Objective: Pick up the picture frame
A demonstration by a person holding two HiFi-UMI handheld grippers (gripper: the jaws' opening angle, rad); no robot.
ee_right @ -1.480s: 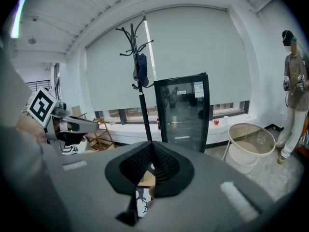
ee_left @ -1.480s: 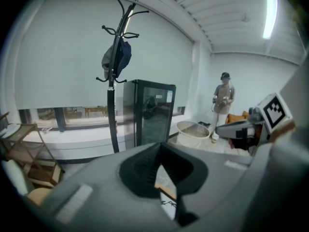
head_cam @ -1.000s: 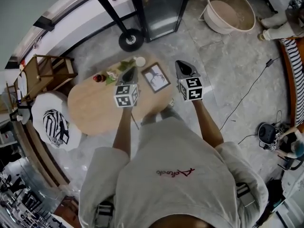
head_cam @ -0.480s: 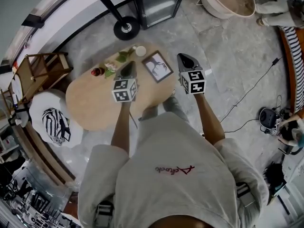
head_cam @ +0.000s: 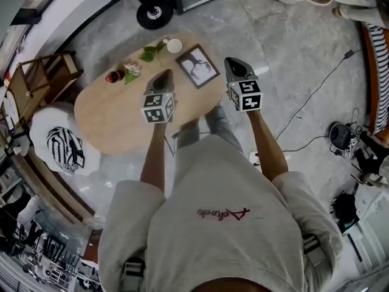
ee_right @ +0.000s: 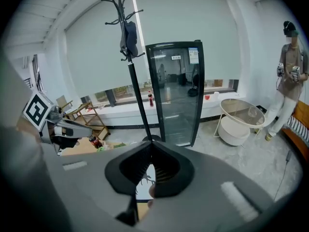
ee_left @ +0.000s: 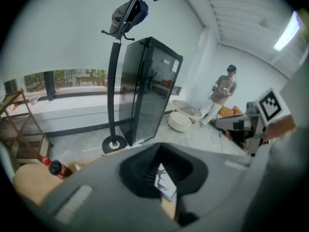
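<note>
The picture frame (head_cam: 197,66), dark-edged with a white print of a bare tree, lies flat near the far right end of the oval wooden table (head_cam: 109,117). My left gripper (head_cam: 160,79) hovers over the table just left of the frame, jaws shut and empty. My right gripper (head_cam: 236,69) hangs just right of the frame, past the table's edge, also shut and empty. A slice of the frame (ee_left: 164,182) shows through the left gripper's jaws, and the frame (ee_right: 144,184) shows again through the right gripper's jaws.
A red bottle (head_cam: 112,76), green leaves (head_cam: 148,54) and a white cup (head_cam: 174,45) sit on the table's far side. A coat stand base (head_cam: 151,12), a glass-door fridge (ee_right: 176,93), a white cushioned seat (head_cam: 56,145), a wooden shelf (head_cam: 45,81) and floor cables (head_cam: 316,105) surround it.
Both grippers have come down toward the table and the frame. The table and frame sit higher and farther left in the head view.
</note>
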